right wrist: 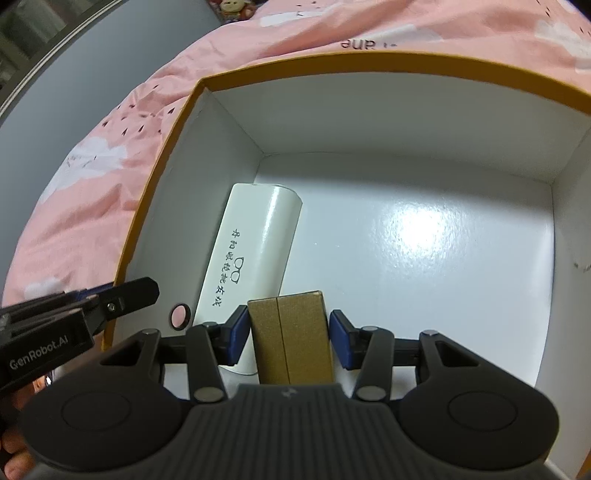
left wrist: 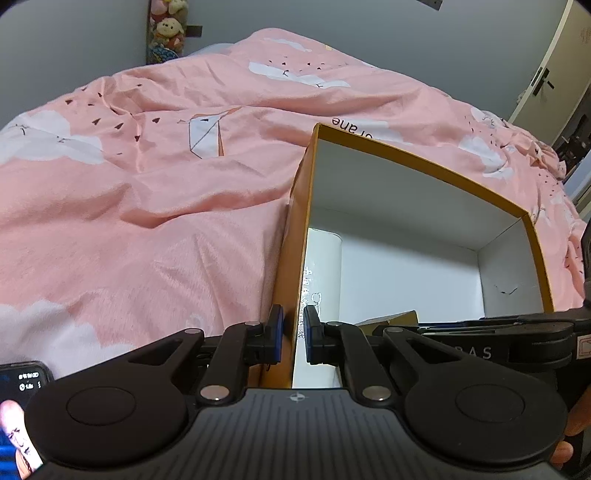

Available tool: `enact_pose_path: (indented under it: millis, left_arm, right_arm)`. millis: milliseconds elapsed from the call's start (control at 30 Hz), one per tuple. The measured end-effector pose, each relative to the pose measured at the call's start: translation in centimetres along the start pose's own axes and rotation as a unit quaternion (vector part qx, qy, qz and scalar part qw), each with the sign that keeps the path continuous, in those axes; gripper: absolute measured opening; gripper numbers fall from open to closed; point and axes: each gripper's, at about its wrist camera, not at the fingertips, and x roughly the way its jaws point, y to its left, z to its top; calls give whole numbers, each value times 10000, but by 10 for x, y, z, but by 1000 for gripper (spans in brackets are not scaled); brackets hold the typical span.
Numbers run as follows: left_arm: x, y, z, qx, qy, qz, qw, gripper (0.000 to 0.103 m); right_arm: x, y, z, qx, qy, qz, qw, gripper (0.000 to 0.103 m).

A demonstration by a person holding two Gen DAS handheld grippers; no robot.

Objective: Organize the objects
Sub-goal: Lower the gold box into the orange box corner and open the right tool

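An orange box (left wrist: 295,221) with a white inside lies open on the pink bed; it also shows in the right wrist view (right wrist: 177,122). My left gripper (left wrist: 293,332) is shut on the box's left wall, one pad outside, one inside. A white glasses case (right wrist: 255,251) lies inside along the left wall, also seen in the left wrist view (left wrist: 325,273). My right gripper (right wrist: 288,332) is inside the box, around a small gold box (right wrist: 290,332); the left pad touches it, a small gap shows at the right pad. The gold box's corner shows in the left wrist view (left wrist: 391,319).
Pink duvet (left wrist: 147,206) with white cloud prints covers the bed around the box. A phone (left wrist: 22,376) lies at the lower left. Plush toys (left wrist: 168,29) hang on the grey wall behind. A door (left wrist: 554,74) stands at the far right.
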Motion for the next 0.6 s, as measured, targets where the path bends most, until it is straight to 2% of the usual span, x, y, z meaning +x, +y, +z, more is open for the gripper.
enact_pose_path:
  millis: [233,600]
  left_arm:
    - [1,-4,-2,-54,-144,201,9997,12]
    - [7,4,-4,-421,-329,171,9984,13]
  right_arm:
    - [1,13,-2,-641,46,-221,9977,51]
    - [-1,21,-8,-1158,232,-511,9917,48]
